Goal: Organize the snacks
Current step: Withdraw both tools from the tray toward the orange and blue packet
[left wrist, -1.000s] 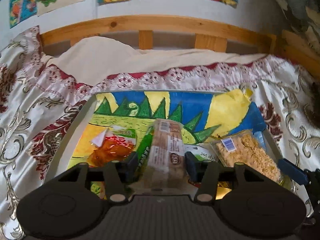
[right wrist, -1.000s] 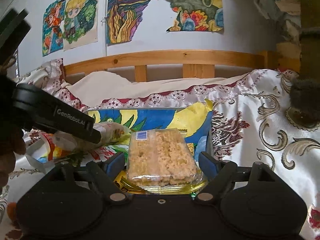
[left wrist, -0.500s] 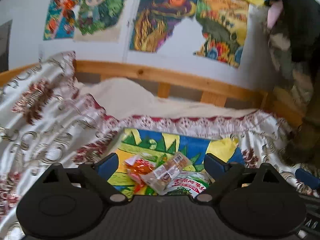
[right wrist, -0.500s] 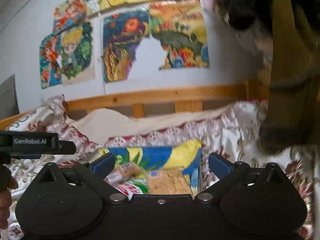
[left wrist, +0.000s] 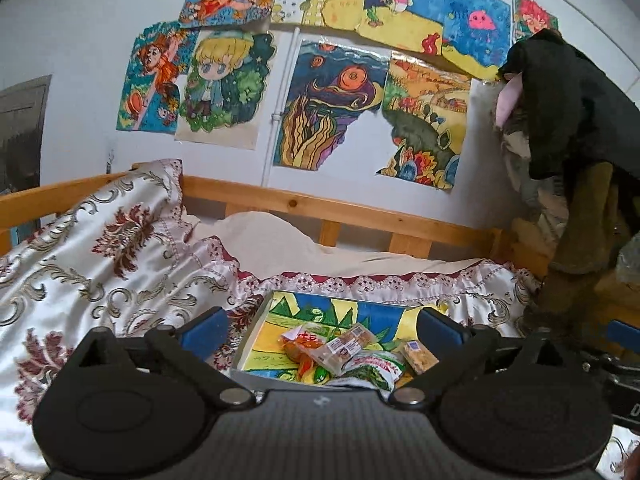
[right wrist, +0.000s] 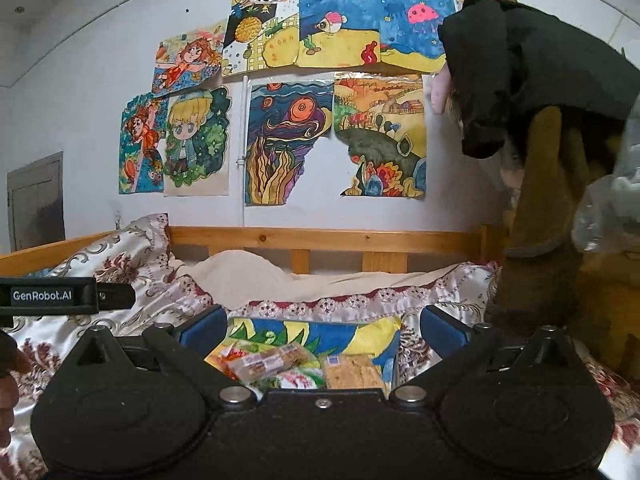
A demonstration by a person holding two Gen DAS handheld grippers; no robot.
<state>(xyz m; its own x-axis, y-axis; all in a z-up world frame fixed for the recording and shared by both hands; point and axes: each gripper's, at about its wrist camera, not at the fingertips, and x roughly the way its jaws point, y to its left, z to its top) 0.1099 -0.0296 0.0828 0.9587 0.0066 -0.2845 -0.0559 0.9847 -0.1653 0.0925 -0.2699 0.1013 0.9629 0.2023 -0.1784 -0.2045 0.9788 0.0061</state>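
Note:
A tray (left wrist: 249,346) lined with a colourful drawing lies on the bed. In it lie a brown bar packet (left wrist: 349,343), an orange packet (left wrist: 300,345), a green-and-white packet (left wrist: 376,369) and a rice-crisp block (left wrist: 420,356). My left gripper (left wrist: 322,330) hangs well back from the tray and above it, jaws opening wide, nothing between the fingers. My right gripper (right wrist: 323,332) hovers likewise, jaws opening and empty, with the bar packet (right wrist: 272,360) and crisp block (right wrist: 352,372) far below it. The left gripper's body (right wrist: 60,294) shows at the left edge of the right wrist view.
A patterned satin bedspread (left wrist: 100,264) covers the bed around the tray, with a cream sheet (left wrist: 280,244) behind. A wooden rail (left wrist: 360,216) backs the bed. Dark clothes (left wrist: 568,100) hang at the right. Drawings (right wrist: 288,140) cover the wall. A hand (right wrist: 8,380) shows at the left edge.
The left gripper let go of the brown bar packet and the right let go of the crisp block. Both opened wide and drew back and up from the tray.

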